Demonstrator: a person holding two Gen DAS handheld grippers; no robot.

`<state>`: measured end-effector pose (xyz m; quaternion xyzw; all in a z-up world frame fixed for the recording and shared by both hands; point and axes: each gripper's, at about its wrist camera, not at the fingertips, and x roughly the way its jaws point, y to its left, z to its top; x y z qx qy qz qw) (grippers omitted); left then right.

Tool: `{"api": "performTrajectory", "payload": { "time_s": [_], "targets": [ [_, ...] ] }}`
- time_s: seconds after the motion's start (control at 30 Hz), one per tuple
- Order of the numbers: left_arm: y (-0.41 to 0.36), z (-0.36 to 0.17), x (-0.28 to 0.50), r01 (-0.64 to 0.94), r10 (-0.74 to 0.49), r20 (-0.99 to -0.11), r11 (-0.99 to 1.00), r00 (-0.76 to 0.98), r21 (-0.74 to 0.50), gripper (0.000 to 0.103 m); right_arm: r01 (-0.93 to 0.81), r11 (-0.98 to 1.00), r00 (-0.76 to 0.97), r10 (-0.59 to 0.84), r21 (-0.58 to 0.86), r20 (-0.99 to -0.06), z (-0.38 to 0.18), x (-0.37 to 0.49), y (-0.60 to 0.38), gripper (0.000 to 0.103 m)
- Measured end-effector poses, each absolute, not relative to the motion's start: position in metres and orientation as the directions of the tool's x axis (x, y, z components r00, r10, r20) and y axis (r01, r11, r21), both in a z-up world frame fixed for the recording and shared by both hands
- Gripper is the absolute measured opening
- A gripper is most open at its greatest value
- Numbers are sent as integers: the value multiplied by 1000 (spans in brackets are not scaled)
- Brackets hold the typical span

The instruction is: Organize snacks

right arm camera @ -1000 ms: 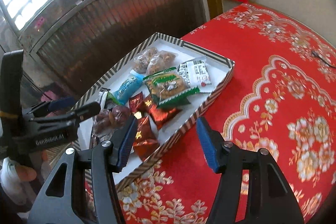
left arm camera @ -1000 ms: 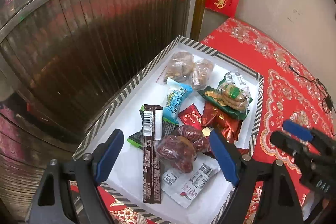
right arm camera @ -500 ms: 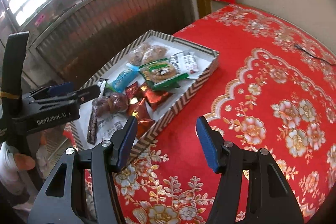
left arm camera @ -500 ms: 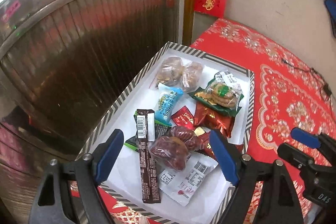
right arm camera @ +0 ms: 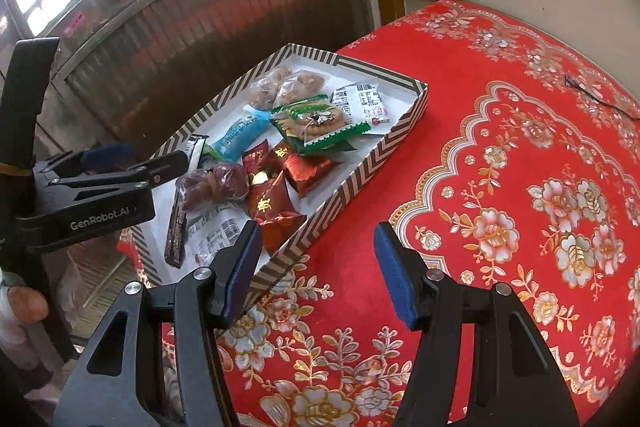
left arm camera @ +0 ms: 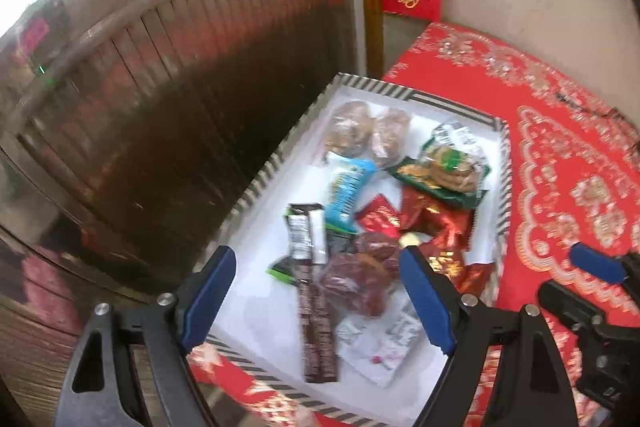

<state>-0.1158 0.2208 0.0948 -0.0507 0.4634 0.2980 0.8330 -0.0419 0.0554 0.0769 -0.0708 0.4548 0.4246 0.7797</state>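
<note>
Red floral tablecloth point(right arm camera: 520, 147) under both wide, empty tools, left tool point(right arm camera: 132, 163) marked "GenRobot.AI".

A red tablecloth point(right arm camera: 500, 131) is patterned with gold scallops and pale flowers. The tray point(right arm camera: 360, 171) is edged in black-and-white chevrons and lined white. Blue pads point(right arm camera: 394, 271) are borne on black grippers.

Left wrist view smeared: print on the dark bar wrapper point(left arm camera: 314, 311) between the jaws unreadable. White packet point(right arm camera: 216, 233) ahead of right jaws half hidden under the dates bag point(right arm camera: 210, 187). Hand point(right arm camera: 24, 303) cut off at frame edge.
</note>
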Motion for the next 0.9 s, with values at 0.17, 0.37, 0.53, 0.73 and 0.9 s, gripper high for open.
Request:
{"api": "performTrajectory", "payload": {
  "time_s": [0.17, 0.37, 0.53, 0.73, 0.9],
  "targets": [
    [214, 101, -118, -523, 495, -772, 814, 399, 252, 85, -722, 636, 230, 592, 272, -773, 77, -42, 53, 58],
    [205, 110, -117, -456, 398, -780, 875, 484, 163, 85, -718, 646, 239, 579, 260, -779, 77, -42, 48, 58],
    [202, 112, -115, -441, 355, -791, 889, 499, 120, 85, -719, 648, 243, 572, 250, -784, 78, -42, 46, 58],
    [206, 112, -117, -455, 334, -788, 887, 517, 77, 85, -716, 653, 248, 569, 247, -784, 80, -43, 44, 58],
    [201, 112, -118, -450, 352, -782, 887, 515, 102, 85, -709, 659, 253, 570, 251, -782, 80, -42, 40, 58]
  ]
}}
